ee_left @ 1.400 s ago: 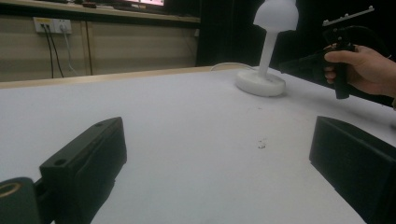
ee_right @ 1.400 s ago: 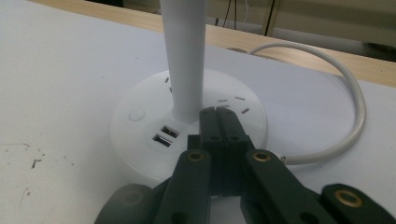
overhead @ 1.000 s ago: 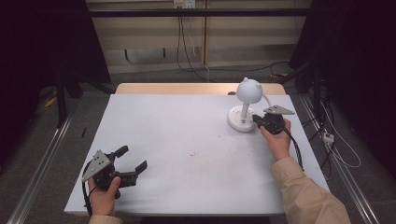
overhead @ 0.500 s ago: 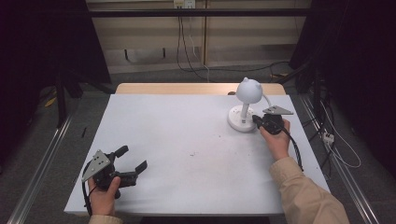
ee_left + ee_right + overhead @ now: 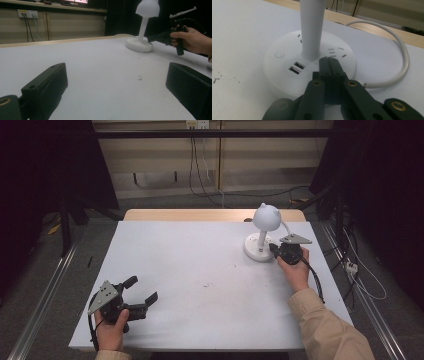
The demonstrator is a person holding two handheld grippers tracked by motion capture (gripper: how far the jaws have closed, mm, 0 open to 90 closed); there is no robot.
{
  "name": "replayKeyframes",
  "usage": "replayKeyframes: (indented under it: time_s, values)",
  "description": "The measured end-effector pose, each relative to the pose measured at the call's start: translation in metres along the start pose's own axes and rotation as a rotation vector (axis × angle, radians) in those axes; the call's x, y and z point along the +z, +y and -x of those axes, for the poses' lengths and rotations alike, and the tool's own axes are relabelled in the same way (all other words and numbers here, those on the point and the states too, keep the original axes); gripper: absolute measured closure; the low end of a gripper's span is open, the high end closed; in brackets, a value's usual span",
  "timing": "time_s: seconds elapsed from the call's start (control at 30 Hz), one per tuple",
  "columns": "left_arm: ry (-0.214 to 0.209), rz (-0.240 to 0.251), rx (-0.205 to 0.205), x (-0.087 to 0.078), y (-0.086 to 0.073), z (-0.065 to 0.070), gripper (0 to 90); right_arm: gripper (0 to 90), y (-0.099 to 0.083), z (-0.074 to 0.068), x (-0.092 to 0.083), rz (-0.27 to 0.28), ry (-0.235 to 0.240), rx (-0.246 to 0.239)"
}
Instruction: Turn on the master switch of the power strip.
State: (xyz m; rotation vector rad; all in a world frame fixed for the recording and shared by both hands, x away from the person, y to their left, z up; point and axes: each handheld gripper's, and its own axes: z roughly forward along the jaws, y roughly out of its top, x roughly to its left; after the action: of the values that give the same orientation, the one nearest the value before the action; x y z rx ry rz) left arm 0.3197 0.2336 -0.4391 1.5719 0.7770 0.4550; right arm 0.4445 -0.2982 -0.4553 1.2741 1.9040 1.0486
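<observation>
A white desk lamp (image 5: pixel 262 227) with a round head stands on its disc base (image 5: pixel 287 72) at the table's far right. Two USB ports (image 5: pixel 296 67) and a round button (image 5: pixel 280 54) show on the base beside the stem (image 5: pixel 312 30). My right gripper (image 5: pixel 274 249) is shut with nothing in it, its joined tips (image 5: pixel 329 62) over the base top just beside the stem. My left gripper (image 5: pixel 142 292) rests open at the near left corner, its jaws wide apart (image 5: pixel 115 85) over bare table. The lamp (image 5: pixel 143 27) and the right gripper (image 5: pixel 160 38) appear far off in the left gripper view.
The lamp's white cable (image 5: pixel 402 60) curls behind the base toward the wooden back edge (image 5: pixel 210 214). The white table top (image 5: pixel 200 270) has a few dark specks (image 5: pixel 207 284) near its middle. Metal rails and cables lie on the floor at both sides.
</observation>
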Motion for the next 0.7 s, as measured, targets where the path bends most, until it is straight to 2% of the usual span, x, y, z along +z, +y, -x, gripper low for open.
replayKeyframes:
  time_s: [0.17, 0.37, 0.47, 0.6, 0.7]
  values:
    - [0.001, -0.001, 0.002, 0.0002, -0.0002, -0.0002, 3.6, 90.0, -0.0006, 0.0003, 0.0003, 0.0, 0.001, -0.01]
    - [0.0, 0.0, 0.0, 0.0004, -0.0003, 0.0004, 3.6, 90.0, -0.002, 0.002, 0.0001, 0.001, 0.015, 0.021]
    - [0.0, -0.001, 0.001, 0.0002, -0.0003, 0.0003, 3.6, 90.0, -0.0014, 0.0018, 0.0003, -0.001, 0.013, 0.012]
    - [-0.001, 0.001, -0.001, 0.0002, -0.0002, 0.0006, 3.6, 90.0, -0.0019, 0.0028, 0.0003, -0.002, 0.021, 0.029]
    - [-0.001, 0.001, -0.001, 0.0004, -0.0001, 0.0007, 3.6, 90.0, -0.0009, 0.0018, 0.0005, -0.009, 0.016, 0.009]
